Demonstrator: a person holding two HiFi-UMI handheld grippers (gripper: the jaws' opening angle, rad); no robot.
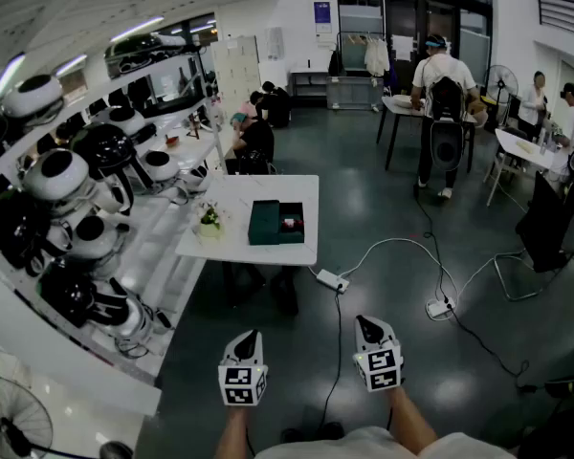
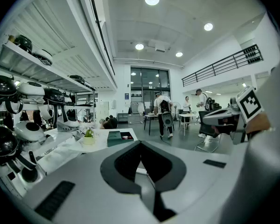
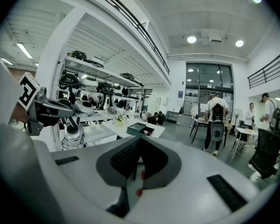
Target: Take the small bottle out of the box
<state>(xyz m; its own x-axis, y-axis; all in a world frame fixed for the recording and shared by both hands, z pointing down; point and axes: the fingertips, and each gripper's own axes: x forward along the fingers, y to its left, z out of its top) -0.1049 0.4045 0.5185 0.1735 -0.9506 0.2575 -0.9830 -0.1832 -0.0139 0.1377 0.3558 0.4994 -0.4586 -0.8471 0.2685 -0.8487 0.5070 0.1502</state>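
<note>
Left claw point(image 2: 140, 144): jaws pressed together tip to tip, nothing between them. Held low over the dark floor in front of the person.
Right claw point(image 3: 138, 140): jaws also closed and empty. Two small red spots show along the seam between them. It sits beside the left claw, level with it, and the two are apart.
Box point(image 1: 266, 223): dark green, lying flat on the table well ahead of both claws. Neither claw touches it. It lies almost straight along the right claw's jaw line and a little left of the left claw's.
Box halves: the half toward the claws' left is covered, the half toward their right is open.
Small bottle point(image 1: 290, 224): inside the open half of the box, well ahead of both claws. It shows only as a small red-and-pale spot, and its shape is too small to tell.
Table point(image 1: 268, 191): white, ahead of the claws across a stretch of floor.
Potted plant point(image 1: 209, 220): on the table left of the box, near it but apart.
Power strip point(image 1: 332, 280): on the floor between the claws and the table, with a white cable running off to the right.
Shelves point(image 1: 67, 189): off to the left of the left claw, loaded with black and white helmet-like shells.
Person point(image 1: 443, 94): standing with a backpack at a far table, well ahead and right of the right claw, back turned.
</note>
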